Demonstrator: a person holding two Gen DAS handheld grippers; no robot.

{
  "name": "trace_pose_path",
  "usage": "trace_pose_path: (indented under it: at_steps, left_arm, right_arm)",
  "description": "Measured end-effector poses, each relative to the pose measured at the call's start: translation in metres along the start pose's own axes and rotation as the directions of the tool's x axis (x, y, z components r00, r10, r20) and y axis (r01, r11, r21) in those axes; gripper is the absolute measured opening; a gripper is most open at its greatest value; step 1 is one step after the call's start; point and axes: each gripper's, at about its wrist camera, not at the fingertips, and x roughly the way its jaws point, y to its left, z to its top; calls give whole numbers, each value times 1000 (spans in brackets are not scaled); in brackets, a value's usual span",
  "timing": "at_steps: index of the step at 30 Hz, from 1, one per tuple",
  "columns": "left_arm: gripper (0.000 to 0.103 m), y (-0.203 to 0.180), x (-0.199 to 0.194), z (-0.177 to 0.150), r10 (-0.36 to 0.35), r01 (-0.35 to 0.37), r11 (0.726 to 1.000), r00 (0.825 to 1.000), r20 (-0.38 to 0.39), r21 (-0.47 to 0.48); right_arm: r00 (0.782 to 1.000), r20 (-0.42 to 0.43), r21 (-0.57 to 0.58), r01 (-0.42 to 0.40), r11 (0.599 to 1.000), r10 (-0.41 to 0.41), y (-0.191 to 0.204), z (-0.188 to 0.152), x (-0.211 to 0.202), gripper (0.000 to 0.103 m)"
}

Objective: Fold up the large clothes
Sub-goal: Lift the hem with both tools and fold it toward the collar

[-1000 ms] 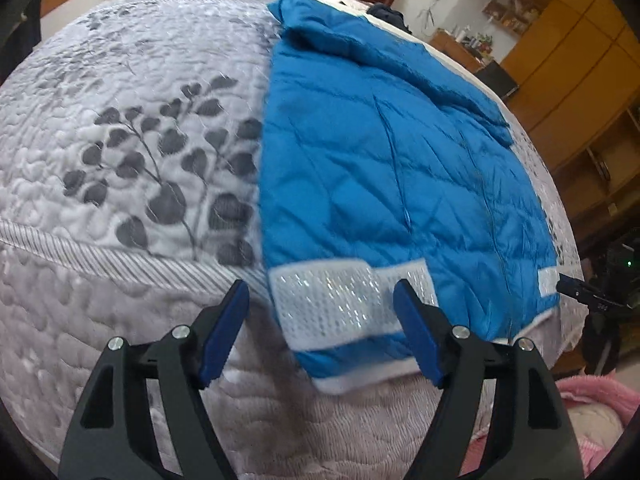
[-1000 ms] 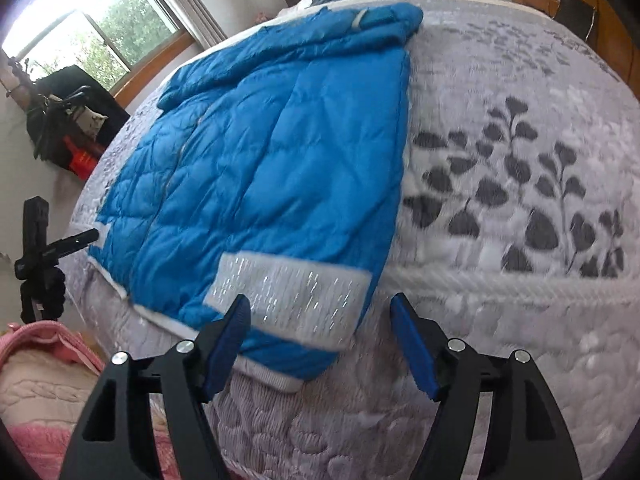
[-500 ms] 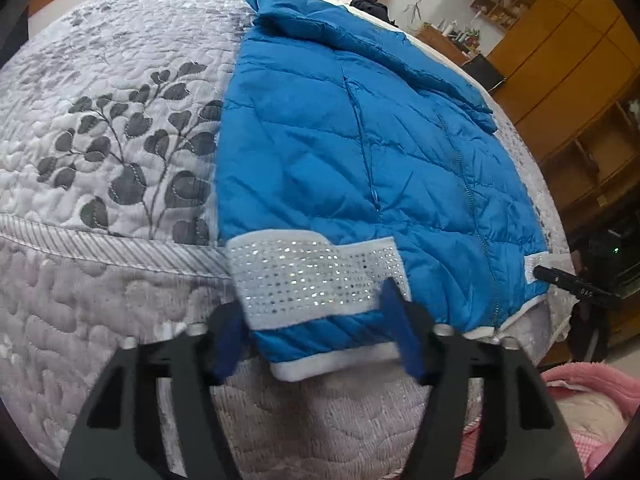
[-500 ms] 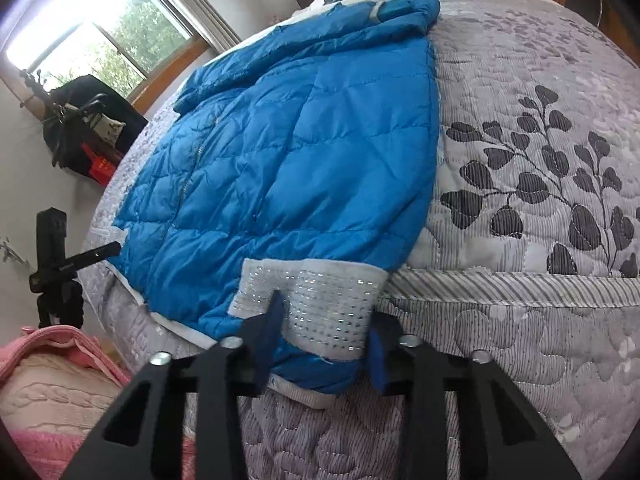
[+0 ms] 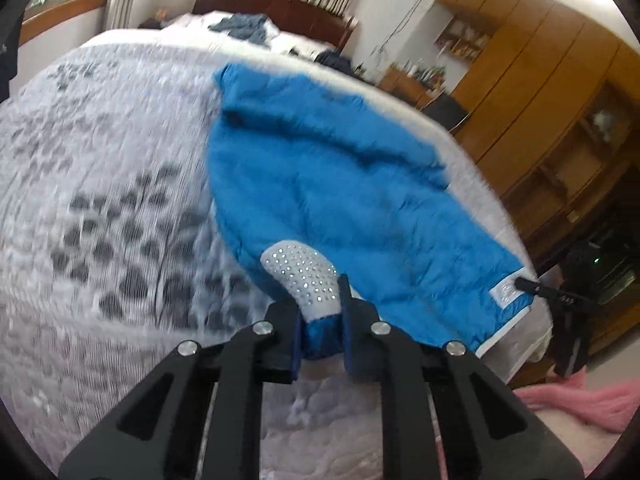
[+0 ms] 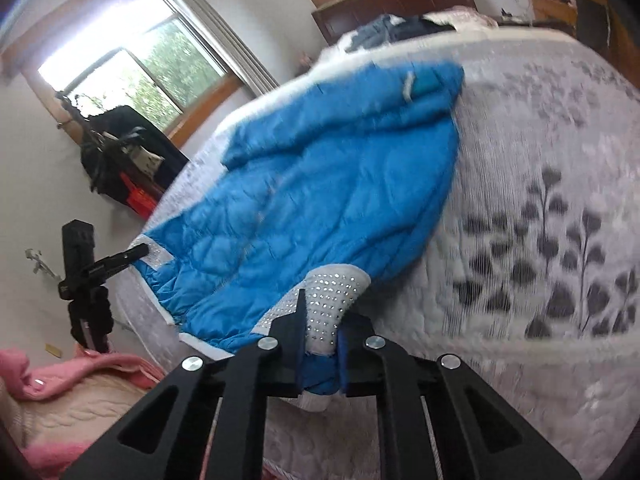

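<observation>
A blue quilted jacket [image 5: 340, 192] lies on a leaf-patterned bedspread [image 5: 100, 208]. The left gripper [image 5: 320, 332] and right gripper [image 6: 318, 344] each pinch its sparkly hem band [image 5: 306, 276].

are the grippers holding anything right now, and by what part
Both grip the blue quilted jacket: each by a studded white hem band, left gripper, right gripper.

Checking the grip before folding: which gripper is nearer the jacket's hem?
Neither: the left gripper and the right gripper each have jaws shut on a silver studded patch at the hem of the jacket.

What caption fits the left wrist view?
Left hand-held gripper shut on the blue jacket's studded hem, raised off the bedspread.
</observation>
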Motion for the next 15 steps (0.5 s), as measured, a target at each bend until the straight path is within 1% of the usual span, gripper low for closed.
trace_pose_path:
  at_steps: [3,7,12,15]
  left_arm:
    - [13,-3,-2,23,-24,23,1000,999,43,9]
    - [14,-5,6,64,-50,48,999,994,93,24]
    - [14,-1,30,113,-47,43,998,993,112,39]
    - [14,6,53,142,-50,48,999,994,101,25]
  right_arm:
    - [999,38,-27,-2,1000,3,6,24,-11,11]
    - [998,62,-33,-8,999,10,5,60,-14,11]
    - [998,63,-1,-22,1000,22,-7,113,-5,11]
    - [999,49,21,-21,1000,20,-13,145,9,11]
